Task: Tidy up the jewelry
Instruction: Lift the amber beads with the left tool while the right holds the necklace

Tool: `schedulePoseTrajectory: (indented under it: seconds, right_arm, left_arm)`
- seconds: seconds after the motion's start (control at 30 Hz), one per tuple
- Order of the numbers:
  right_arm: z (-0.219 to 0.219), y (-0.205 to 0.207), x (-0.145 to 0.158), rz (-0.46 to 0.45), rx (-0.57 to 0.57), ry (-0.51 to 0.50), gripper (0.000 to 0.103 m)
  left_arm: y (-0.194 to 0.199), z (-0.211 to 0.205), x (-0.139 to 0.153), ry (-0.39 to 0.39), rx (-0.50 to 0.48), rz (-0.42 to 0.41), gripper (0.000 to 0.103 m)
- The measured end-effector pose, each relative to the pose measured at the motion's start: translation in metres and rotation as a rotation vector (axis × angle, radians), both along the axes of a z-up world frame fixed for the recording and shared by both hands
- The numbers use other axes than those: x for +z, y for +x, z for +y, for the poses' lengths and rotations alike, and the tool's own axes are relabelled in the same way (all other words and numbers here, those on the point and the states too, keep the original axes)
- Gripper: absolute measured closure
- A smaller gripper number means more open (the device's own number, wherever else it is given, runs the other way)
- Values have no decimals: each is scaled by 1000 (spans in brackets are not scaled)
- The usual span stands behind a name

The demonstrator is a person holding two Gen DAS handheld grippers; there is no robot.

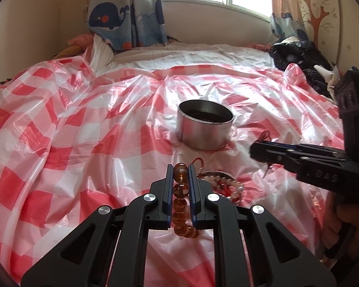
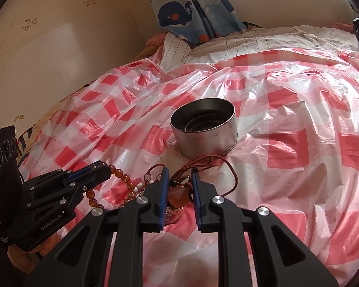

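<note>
The left gripper [image 1: 181,167] is pinched tight on an amber bead bracelet [image 1: 180,189] that hangs between its fingers. The right gripper [image 2: 179,174] squeezes a reddish stone pendant [image 2: 179,195] on a brown cord [image 2: 227,167]. A round metal tin [image 2: 204,131] sits on the checked plastic sheet [image 2: 299,143], just past both grippers' fingertips.
</note>
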State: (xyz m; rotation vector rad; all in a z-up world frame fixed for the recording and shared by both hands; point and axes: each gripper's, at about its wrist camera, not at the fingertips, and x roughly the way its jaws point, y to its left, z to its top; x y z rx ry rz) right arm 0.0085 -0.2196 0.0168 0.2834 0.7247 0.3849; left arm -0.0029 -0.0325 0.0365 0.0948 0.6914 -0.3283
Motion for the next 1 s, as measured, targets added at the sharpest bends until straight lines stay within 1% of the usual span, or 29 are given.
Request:
schedulePoseTrajectory:
  seconds: [0.2,0.27,0.5,0.63,0.83,1.0]
  right_arm:
    - [-2,5,-7,40,-29,-34,84]
    - [-3,6,-10,52,-40,-41,84]
    - [-8,9,-15,79,-66,-57,84]
    - [-8,8,-11,59,-64,-50,84]
    - [-7,8,-12,69,-62,-59,84]
    - [-5,8,-12,70,-61,-64,84]
  left_arm:
    - [17,20,-21,-12,69,86,93]
    - [21,23,-26,-13,79,104,93]
    - [23,23,-32,-33,60,141,93]
    - [25,19,-40,-4,52,174,92]
    - [23,14,-43,31,56,167,92]
    - [21,14,-42,41,56,158,92]
